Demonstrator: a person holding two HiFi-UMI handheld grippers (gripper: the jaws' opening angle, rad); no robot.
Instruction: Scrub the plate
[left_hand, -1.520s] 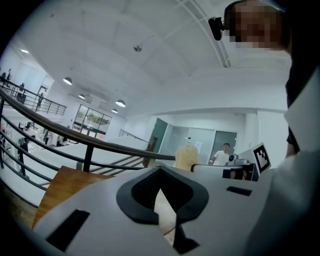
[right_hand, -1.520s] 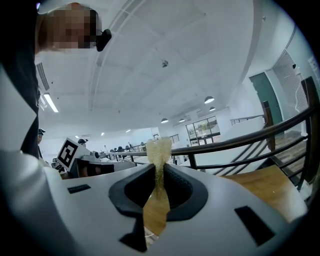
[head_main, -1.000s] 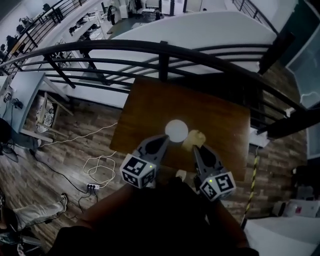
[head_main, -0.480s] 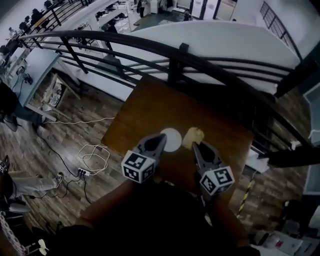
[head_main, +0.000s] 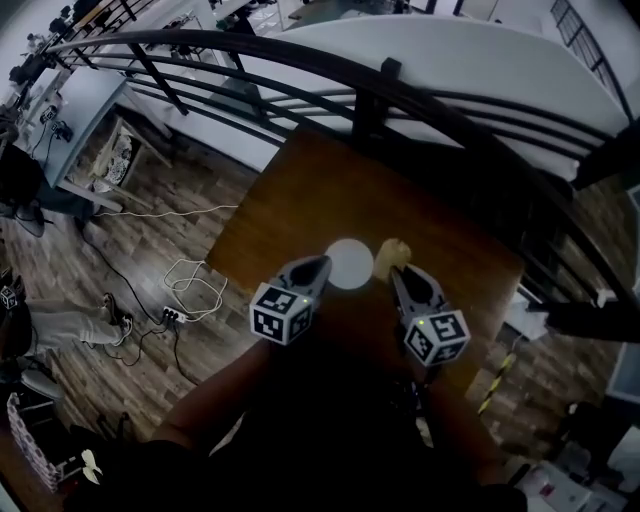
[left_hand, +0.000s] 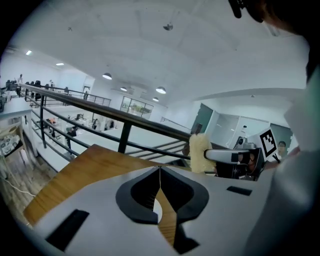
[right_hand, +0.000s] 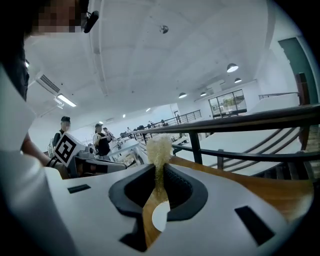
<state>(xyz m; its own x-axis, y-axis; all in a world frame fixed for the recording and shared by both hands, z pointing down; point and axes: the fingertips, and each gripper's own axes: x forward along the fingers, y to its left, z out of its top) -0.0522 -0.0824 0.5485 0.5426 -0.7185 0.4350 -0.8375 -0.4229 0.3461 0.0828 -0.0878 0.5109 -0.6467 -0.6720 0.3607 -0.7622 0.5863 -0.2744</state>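
Note:
A small white round plate (head_main: 350, 264) lies on the brown wooden table (head_main: 300, 190). My left gripper (head_main: 322, 263) hangs at the plate's left edge, jaws shut with nothing between them; in the left gripper view its jaws (left_hand: 160, 170) meet, and a sliver of the plate (left_hand: 157, 210) shows below. My right gripper (head_main: 398, 272) is just right of the plate, shut on a yellow sponge (head_main: 393, 250). In the right gripper view the sponge (right_hand: 159, 147) sticks up between the jaws (right_hand: 160, 167), above the plate (right_hand: 160, 218). The sponge (left_hand: 200, 152) also shows in the left gripper view.
A black metal railing (head_main: 380, 90) runs along the table's far side, with a drop behind it. White cable loops and a power strip (head_main: 190, 295) lie on the wooden floor to the left. Yellow-black tape (head_main: 497, 375) marks the floor at the right.
The head view has swung, so the table sits differently in the picture. Both grippers keep their places beside the plate, the sponge still in the right one.

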